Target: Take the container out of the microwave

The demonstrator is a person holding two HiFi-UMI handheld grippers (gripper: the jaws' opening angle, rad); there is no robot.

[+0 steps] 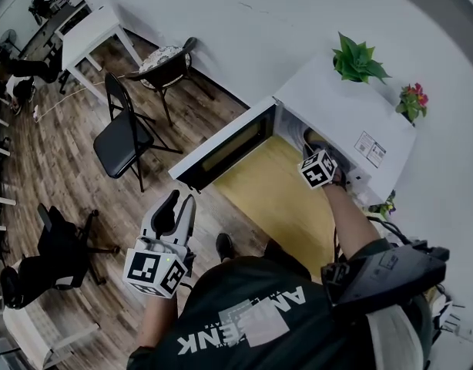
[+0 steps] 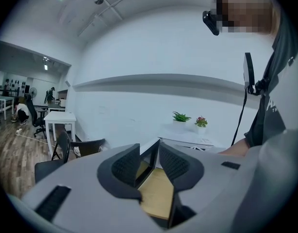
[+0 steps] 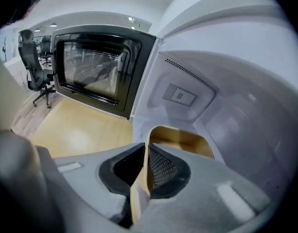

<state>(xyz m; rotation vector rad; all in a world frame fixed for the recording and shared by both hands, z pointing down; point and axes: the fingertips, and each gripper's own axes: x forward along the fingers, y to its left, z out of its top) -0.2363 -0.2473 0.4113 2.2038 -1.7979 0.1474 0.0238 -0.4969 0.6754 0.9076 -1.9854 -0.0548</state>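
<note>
Printed in large pale letters across the dark shirt (image 1: pixel 244 322), upside-down in the head view: "AM" at one end and "ENK" at the other, with the middle lost under a grey block. Stuck on top of the microwave (image 1: pixel 329 99), a white sticker (image 1: pixel 370 149) with lines of fine print, too small to read. On the left cube (image 1: pixel 154 272) and right cube (image 1: pixel 317 168), black-and-white square markers only. Nothing legible in either gripper view.

Open door (image 1: pixel 221 146) walls the microwave (image 1: pixel 329 99) mouth's left; passage lies over the table (image 1: pixel 275 195).
</note>
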